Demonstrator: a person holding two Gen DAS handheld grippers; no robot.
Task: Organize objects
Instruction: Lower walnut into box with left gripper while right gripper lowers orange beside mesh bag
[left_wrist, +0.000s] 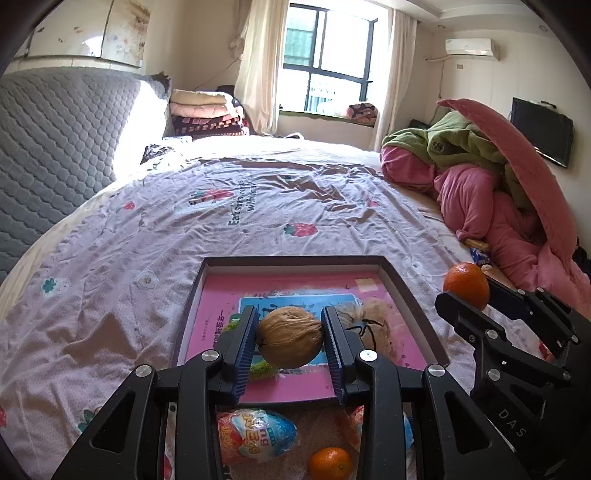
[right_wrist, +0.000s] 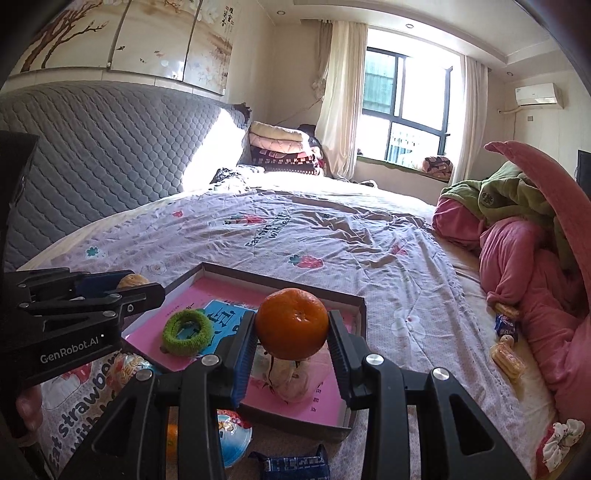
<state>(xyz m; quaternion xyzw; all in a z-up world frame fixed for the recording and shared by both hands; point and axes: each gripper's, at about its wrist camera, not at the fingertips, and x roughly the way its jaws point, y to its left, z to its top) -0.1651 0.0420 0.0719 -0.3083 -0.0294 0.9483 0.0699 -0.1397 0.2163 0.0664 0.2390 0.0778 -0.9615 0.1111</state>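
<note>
Both wrist cameras sit close above the tray (left_wrist: 406, 291) (right_wrist: 360, 306), facing 12 o'clock across the bed (left_wrist: 258, 206) (right_wrist: 295, 236) toward the window (left_wrist: 328, 59) (right_wrist: 406, 96); both views share all three.

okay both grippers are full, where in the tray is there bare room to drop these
Bare pink floor lies along the tray's far wall, beyond the green ring and the beige scrunchie. The near half is crowded. The left gripper holds the walnut, the right gripper the orange.

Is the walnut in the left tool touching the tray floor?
Apart. In the left wrist view the walnut is clamped between the left tool's fingers, and the tray's pink floor shows below it; the right wrist view shows it raised too.
</note>
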